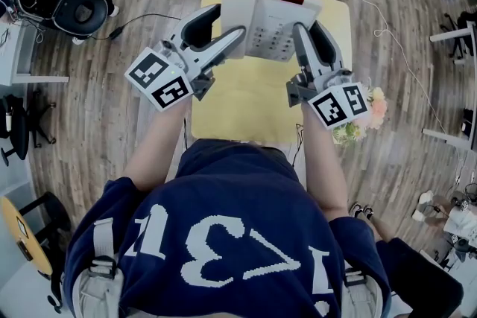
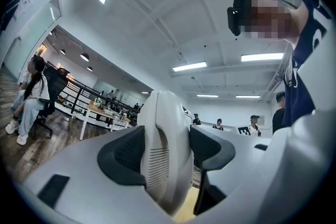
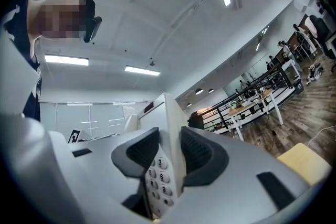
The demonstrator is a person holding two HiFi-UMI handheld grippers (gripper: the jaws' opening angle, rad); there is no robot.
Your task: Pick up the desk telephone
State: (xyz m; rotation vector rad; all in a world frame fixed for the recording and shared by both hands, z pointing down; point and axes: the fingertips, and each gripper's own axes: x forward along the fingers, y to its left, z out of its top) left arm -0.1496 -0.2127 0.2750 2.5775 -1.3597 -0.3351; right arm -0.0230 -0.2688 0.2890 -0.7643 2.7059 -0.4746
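The white desk telephone (image 1: 270, 17) hangs in the air above the yellow table top (image 1: 242, 104), tilted, with its keypad facing me and a red strip at its far edge. My left gripper (image 1: 232, 36) is shut on the phone's left side, where the rounded white handset edge (image 2: 164, 113) fills the space between the dark pads (image 2: 123, 153). My right gripper (image 1: 299, 35) is shut on the phone's right edge. In the right gripper view the thin white edge (image 3: 168, 113) sits clamped between the pads, with number keys (image 3: 157, 180) just below.
A thin white cord (image 1: 376, 22) trails from the phone across the wooden floor at right. A black chair-like object (image 1: 63, 0) stands at the far left. A bunch of flowers (image 1: 369, 115) lies by the table's right side. People sit at desks (image 2: 94, 110) in the distance.
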